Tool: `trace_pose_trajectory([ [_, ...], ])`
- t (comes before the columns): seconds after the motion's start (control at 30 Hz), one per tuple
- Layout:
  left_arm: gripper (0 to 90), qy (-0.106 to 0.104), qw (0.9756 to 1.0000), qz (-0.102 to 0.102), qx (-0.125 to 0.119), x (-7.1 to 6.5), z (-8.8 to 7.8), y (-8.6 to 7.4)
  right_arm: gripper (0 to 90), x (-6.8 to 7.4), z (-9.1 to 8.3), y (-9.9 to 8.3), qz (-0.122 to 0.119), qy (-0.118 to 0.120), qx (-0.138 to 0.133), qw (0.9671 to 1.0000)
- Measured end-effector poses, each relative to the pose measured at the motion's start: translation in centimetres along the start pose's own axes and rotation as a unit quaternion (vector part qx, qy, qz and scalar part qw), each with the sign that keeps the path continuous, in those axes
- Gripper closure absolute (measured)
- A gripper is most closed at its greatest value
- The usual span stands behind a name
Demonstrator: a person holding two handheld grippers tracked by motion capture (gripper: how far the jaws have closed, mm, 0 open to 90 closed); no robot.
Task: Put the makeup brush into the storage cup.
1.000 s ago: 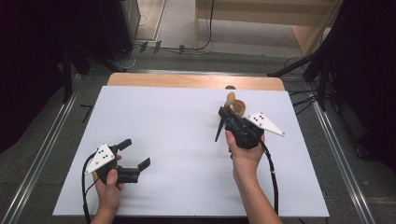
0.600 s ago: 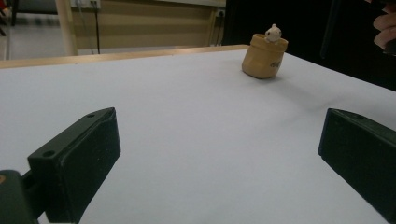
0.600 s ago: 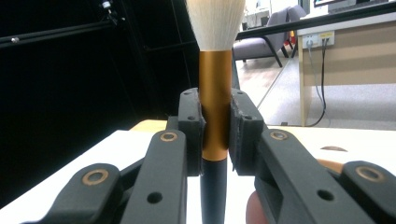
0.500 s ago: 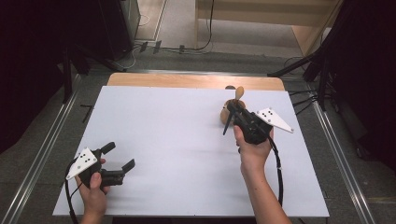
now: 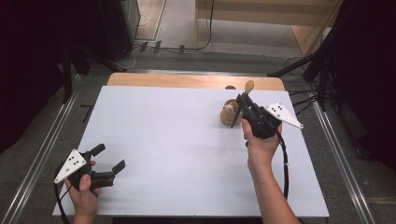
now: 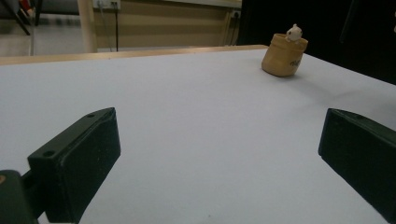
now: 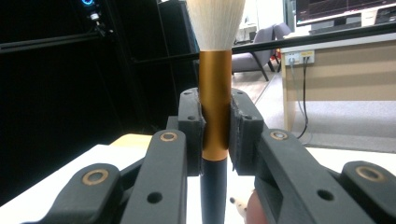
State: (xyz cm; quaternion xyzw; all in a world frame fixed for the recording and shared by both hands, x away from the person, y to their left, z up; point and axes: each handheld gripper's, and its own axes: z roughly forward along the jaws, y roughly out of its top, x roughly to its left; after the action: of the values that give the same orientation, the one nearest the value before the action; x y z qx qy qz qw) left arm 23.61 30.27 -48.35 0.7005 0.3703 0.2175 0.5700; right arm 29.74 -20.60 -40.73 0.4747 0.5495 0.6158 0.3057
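The brush [image 7: 215, 93] stood upright in the right gripper [image 7: 215, 126], clamped at its gold ferrule between the two black jaws, its pale bristles fanning out above and its dark handle running down below; in the high view the brush [image 5: 248, 88] rose from that gripper [image 5: 243, 103] near the table's far right, just beside the holder [image 5: 229, 114]. The likeliest trouble, in my judgement, was the ferrule itself: smooth, round metal could twist or slide in flat pads, so the brush might tip or drop; the handle's lower end, hanging close to the holder, might also catch its rim and knock the light pot over. The brush looked slim and long, white-tipped, gold-banded, dark-stemmed; the holder [image 6: 284, 56] was a small tan pot with a little pale figure perched at its rim, standing on the white table [image 5: 177, 140]. The left gripper [image 5: 108, 158] rested well apart from all this, near the table's near left corner, its jaws wide apart with nothing between them, pointing across the board toward the pot.
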Motion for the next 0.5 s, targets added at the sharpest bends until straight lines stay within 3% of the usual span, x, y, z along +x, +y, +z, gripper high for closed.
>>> trace_pose_trajectory([
  [0.5, 0.0, 0.014, 0.9998, -0.014, -0.009, 1.1, -1.1, -0.2, 79.1, -1.9, 0.9, 1.1, -0.017, -0.024, -0.02, 0.9994],
])
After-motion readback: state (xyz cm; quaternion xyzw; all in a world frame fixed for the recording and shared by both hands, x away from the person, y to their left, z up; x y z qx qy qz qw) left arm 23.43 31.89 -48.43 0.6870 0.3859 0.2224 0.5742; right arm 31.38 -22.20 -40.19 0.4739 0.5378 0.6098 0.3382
